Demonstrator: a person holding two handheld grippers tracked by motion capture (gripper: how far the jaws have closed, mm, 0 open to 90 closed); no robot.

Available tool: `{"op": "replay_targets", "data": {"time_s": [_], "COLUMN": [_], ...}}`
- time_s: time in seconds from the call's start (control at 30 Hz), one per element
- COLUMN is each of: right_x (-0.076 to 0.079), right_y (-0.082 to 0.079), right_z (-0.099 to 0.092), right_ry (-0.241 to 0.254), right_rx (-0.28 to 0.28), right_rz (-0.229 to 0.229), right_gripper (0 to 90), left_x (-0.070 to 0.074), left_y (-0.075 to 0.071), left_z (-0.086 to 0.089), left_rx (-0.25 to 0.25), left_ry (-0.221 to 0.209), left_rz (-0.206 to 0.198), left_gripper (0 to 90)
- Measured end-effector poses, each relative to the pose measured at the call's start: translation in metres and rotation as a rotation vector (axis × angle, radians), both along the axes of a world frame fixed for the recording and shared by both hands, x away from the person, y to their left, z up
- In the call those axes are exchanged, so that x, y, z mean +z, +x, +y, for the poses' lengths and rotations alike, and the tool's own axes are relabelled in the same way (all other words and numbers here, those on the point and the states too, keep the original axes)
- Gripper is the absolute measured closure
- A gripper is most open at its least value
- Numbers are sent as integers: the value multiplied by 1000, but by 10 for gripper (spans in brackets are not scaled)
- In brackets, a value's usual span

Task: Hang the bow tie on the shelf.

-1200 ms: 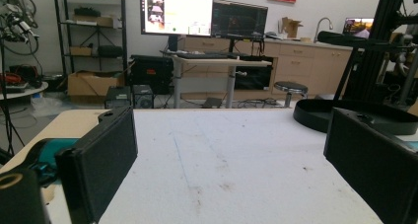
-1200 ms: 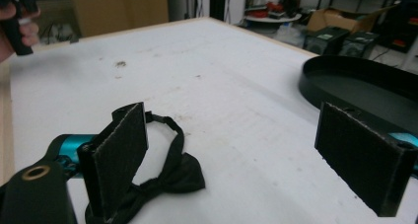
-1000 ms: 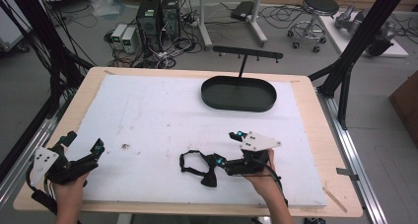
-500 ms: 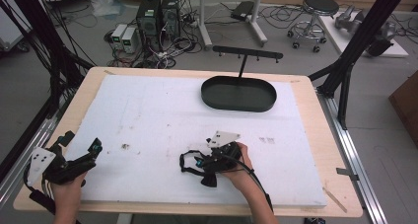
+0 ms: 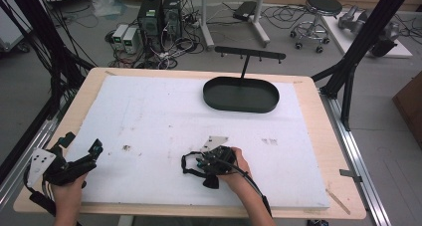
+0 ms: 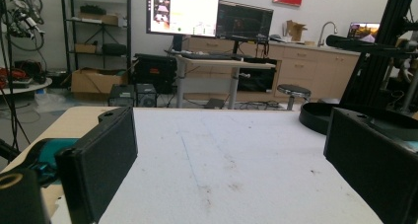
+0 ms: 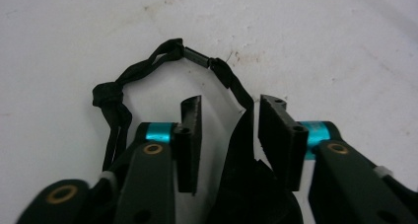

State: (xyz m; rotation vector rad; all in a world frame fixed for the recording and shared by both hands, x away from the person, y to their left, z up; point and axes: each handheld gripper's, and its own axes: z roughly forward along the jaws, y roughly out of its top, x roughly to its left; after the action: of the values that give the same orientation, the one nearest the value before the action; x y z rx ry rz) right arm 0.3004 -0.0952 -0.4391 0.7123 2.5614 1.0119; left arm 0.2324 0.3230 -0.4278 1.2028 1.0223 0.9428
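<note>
Tongs first: my right gripper has jaws spread w/ a bunched black fabric piece between them, not pinched. Its thin strap is a twisted cord w/ a small tube fitting, looping out ahead of the jaws; long axis can't tell. It lies on the scuffed white foam board, near edge. My left gripper is spread wide, holding nothing. Oval black tray sits far side. No legible writing.
</note>
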Motion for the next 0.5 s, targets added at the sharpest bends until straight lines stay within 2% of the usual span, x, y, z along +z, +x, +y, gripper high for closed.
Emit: {"op": "replay_targets", "data": {"time_s": [0.07,0.2,0.3,0.5], "right_x": [-1,0,1,6], "right_y": [0,-1,-2,-7], "right_z": [0,0,0,-2], "right_ry": [-1,-15,-25,7], "right_rx": [-1,-9,-14,-38], "right_rz": [16,10,-7,-60], "right_gripper": [711,858,877,878], "left_x": [0,-1,0,-1], "left_y": [0,0,0,0], "left_z": [0,-1,-2,-1], "left_rx": [0,-5,-5,-3], "left_ry": [3,7,8,7], "left_rz": [2,3,2,4], "left_gripper": [65,65,65,65]}}
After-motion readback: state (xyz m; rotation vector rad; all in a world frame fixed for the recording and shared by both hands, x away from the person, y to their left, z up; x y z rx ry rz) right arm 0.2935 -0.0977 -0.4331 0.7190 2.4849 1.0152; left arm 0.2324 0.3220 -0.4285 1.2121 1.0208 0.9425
